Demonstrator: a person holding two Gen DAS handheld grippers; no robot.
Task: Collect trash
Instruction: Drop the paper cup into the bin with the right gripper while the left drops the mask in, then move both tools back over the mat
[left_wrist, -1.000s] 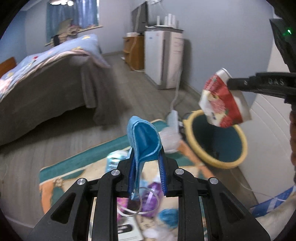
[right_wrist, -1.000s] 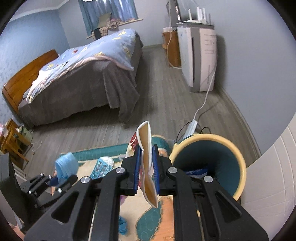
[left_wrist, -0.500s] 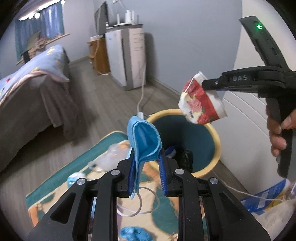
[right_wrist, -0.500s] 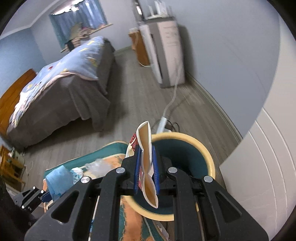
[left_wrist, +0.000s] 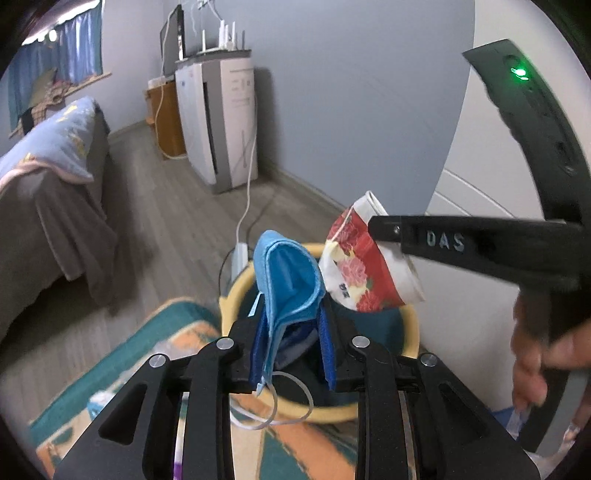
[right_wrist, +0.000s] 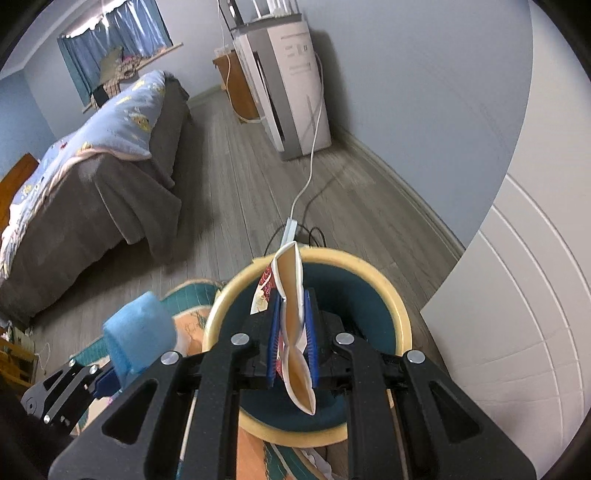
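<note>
My left gripper holds a folded blue face mask upright between its pads, ear loops dangling, over the near rim of a yellow-rimmed teal bin. Its jaws are opening, and the mask is still caught between them. My right gripper pinches a flattened red floral paper cup above the bin's mouth. Those jaws are opening too, with the cup still between the pads. In the left wrist view the cup hangs just right of the mask. The right wrist view shows the mask at lower left.
The bin stands at the edge of a teal and orange rug, beside a white panelled door. A power strip and cable lie behind the bin. A bed and a white appliance stand farther off. A hand grips the right tool.
Both grippers have swung across the rug to the bin, which now lies right under them. The mask and the cup came along, and both pairs of pads stand slightly wider.
</note>
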